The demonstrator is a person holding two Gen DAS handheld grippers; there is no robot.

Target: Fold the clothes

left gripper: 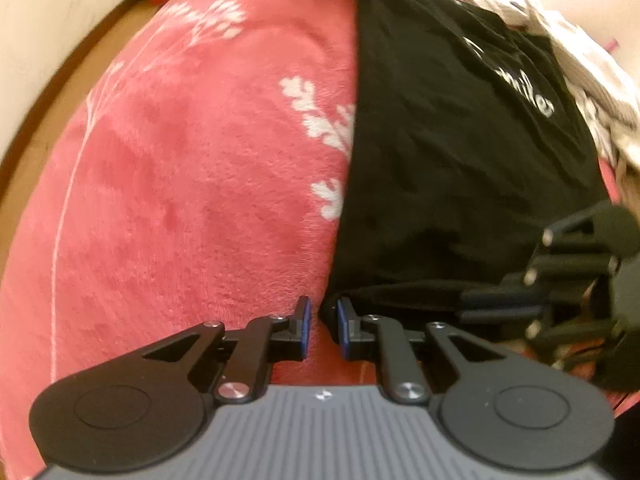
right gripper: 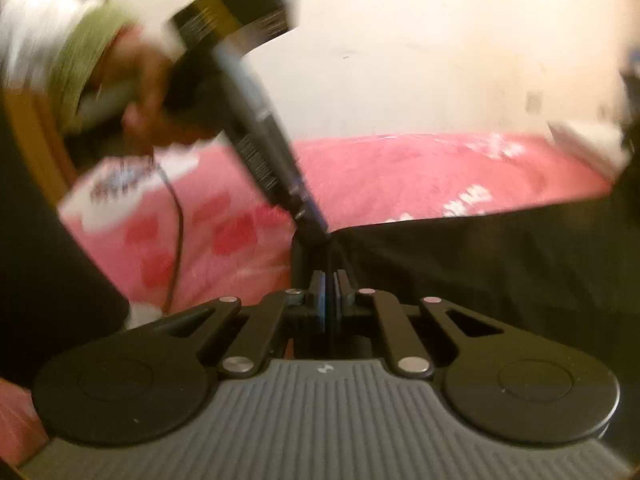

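Observation:
A black t-shirt [left gripper: 452,160] with white lettering lies on a pink blanket [left gripper: 180,200] with white leaf prints. My left gripper [left gripper: 322,322] is open at the shirt's near left corner; the corner reaches the right pad. My right gripper [right gripper: 330,292] is shut on the shirt's near edge [right gripper: 480,264]. It also shows at the right of the left wrist view [left gripper: 480,304], shut flat on that hem. The left gripper [right gripper: 316,228] appears in the right wrist view, held by a hand, its tip at the shirt corner.
A brown bed frame [left gripper: 60,80] and a cream wall [left gripper: 48,12] run along the left. Light crumpled cloth [left gripper: 592,92] lies beyond the shirt at the right. A white patterned fabric [right gripper: 120,188] and a thin cable [right gripper: 178,232] lie on the blanket.

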